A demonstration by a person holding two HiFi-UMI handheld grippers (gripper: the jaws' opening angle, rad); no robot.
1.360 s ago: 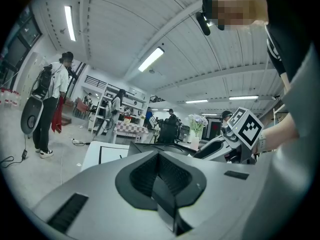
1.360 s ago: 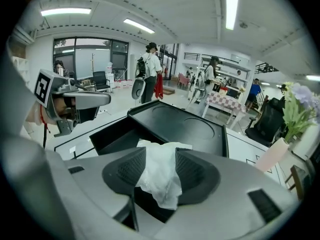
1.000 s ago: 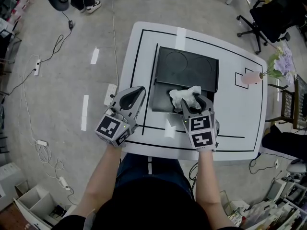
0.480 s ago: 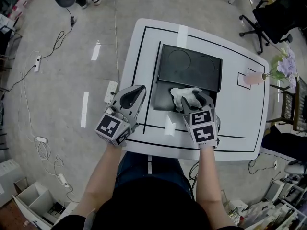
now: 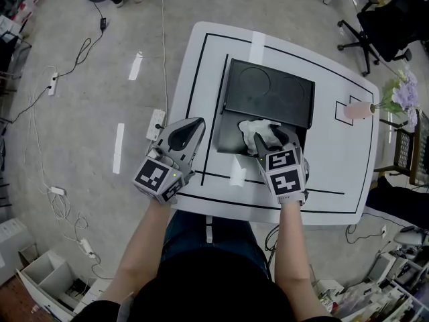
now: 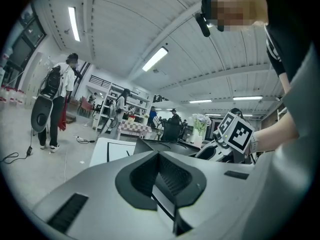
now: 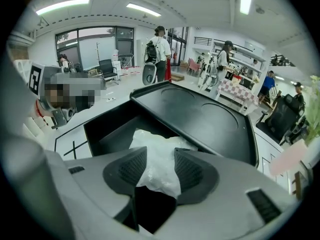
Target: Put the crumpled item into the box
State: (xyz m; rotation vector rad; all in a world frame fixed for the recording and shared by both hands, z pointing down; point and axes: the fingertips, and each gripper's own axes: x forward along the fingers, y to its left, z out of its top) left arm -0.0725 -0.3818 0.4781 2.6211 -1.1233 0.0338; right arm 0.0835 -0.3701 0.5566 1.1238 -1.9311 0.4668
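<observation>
The black box [image 5: 228, 131] stands open at the table's middle, its lid [image 5: 268, 91] laid back on the far side. My right gripper [image 5: 275, 138] is shut on the white crumpled item [image 5: 253, 129], holding it over the box's open compartment. In the right gripper view the crumpled item [image 7: 156, 140] fills the gap between the right gripper's [image 7: 160, 160] pads, with the box's dark inside [image 7: 107, 134] just beyond. Over the table's left edge, apart from the box, my left gripper [image 5: 196, 126] is shut and holds nothing. In its own view the left gripper [image 6: 161, 170] shows pads pressed together.
A pink vase with flowers [image 5: 362, 109] stands at the table's [image 5: 335, 166] right edge. White tape strips [image 5: 236, 176] lie on the table. Cables and power strips [image 5: 155, 123] run over the floor at the left. An office chair [image 5: 382, 25] stands at the far right.
My right gripper has eased the crumpled item a little forward and lower over the open box. The left gripper has stayed where it was.
</observation>
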